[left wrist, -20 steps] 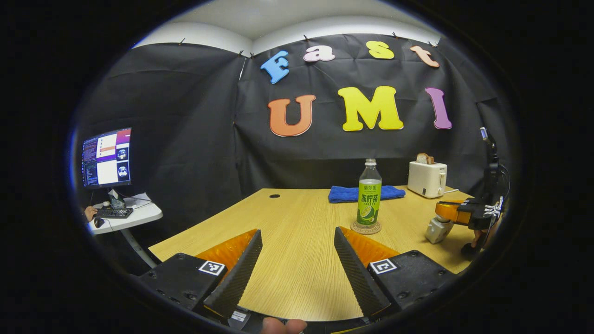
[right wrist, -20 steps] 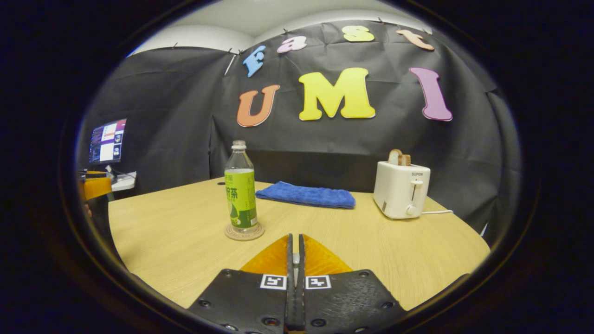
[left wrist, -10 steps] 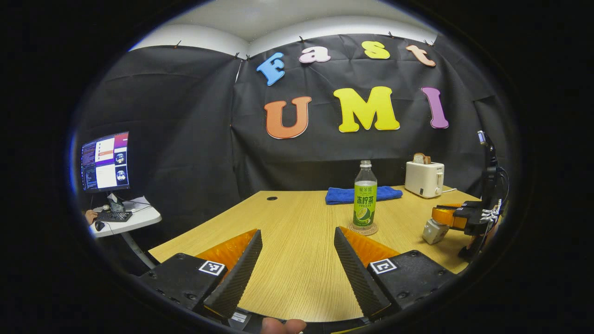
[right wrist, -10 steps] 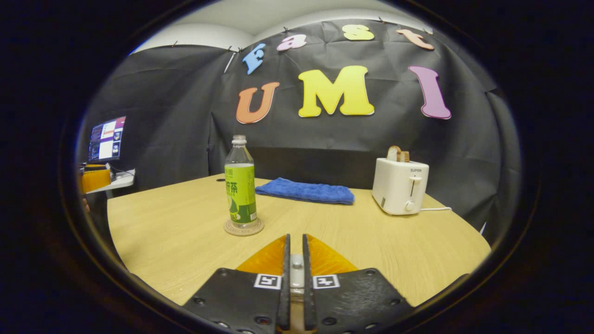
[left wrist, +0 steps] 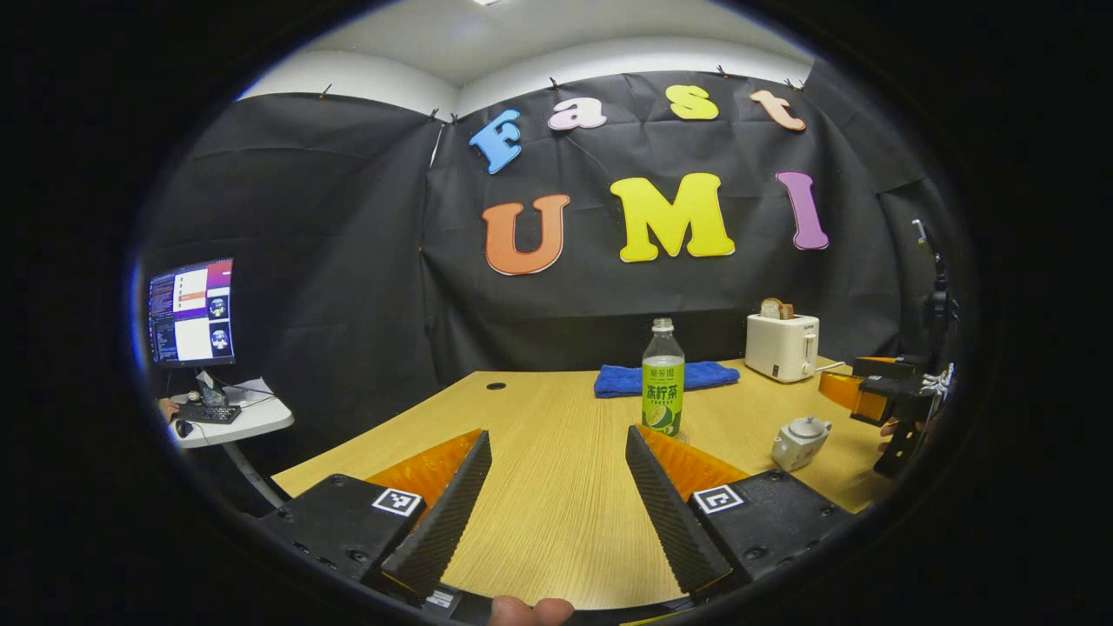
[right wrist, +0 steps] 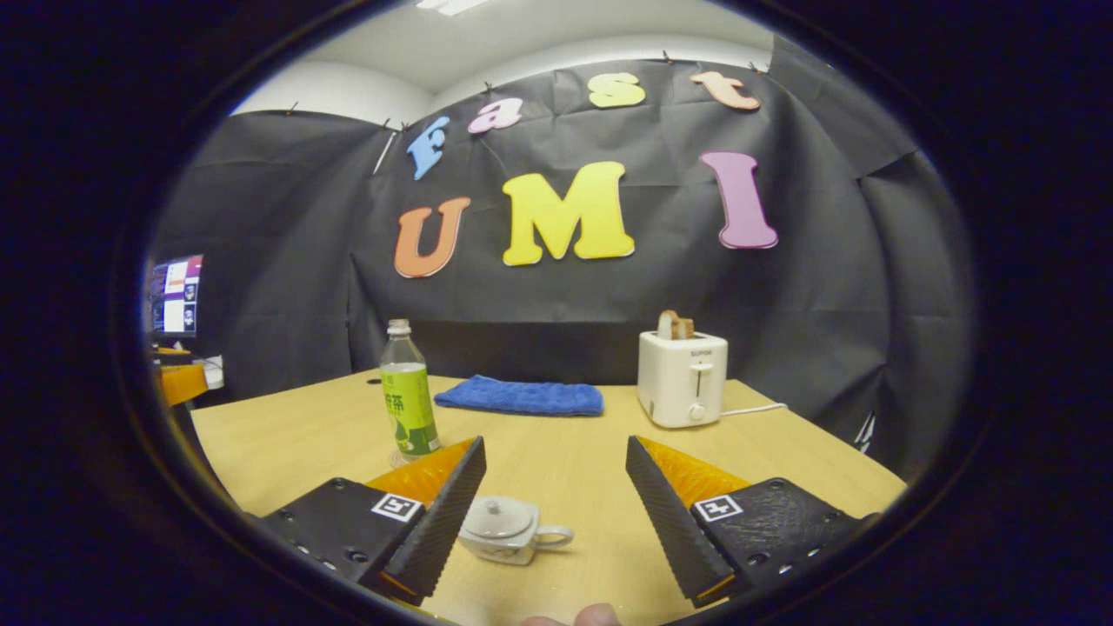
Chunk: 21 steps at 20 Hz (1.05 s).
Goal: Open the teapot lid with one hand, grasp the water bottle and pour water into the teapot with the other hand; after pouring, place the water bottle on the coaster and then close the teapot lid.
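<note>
**Both grippers hanging open over the bench**

The right gripper (right wrist: 556,509) is hovering with its jaws spread wide, the small white teapot (right wrist: 507,529) sitting lid-on between them, touching neither. The water bottle (right wrist: 409,402) is standing upright at about ten o'clock from the teapot. The left gripper (left wrist: 556,509) is holding its jaws spread too, pinching nothing, with the bottle at one o'clock ahead. A blue towel (right wrist: 520,396) and toaster (right wrist: 683,379) are lying toward the bench's (right wrist: 296,435) far edge.
</note>
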Tool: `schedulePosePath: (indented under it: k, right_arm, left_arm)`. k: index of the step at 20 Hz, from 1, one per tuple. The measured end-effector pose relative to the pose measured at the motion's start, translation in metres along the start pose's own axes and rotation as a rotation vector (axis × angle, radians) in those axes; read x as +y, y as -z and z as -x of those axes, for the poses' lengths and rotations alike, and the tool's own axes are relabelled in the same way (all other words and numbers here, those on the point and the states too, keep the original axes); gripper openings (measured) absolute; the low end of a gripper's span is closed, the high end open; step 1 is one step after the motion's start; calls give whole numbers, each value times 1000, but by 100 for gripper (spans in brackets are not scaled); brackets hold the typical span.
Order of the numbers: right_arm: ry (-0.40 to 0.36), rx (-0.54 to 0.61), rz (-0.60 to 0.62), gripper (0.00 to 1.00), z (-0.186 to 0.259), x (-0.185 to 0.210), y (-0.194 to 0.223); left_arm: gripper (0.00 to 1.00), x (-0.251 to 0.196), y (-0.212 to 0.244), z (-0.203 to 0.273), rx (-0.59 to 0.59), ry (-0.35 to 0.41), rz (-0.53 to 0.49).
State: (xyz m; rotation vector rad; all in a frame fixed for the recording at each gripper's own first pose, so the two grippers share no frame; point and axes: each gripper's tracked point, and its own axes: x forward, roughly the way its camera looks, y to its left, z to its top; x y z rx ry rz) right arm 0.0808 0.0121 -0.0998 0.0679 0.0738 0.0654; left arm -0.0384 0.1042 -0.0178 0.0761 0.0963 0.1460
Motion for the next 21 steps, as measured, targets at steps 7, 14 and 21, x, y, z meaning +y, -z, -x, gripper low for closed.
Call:
schedulePosePath:
  k: [7,14,21]
  right_arm:
    - [57,-136,14,95,61,-3,-81]
    - [48,-170,30,95,98,34,-89]
    - [92,-183,27,96,112,39,-88]
  left_arm:
    - [98,-58,-43,-9,-86,92,52]
    - [97,-72,-69,7,-148,102,57]
    - [97,-77,-71,16,-169,135,39]
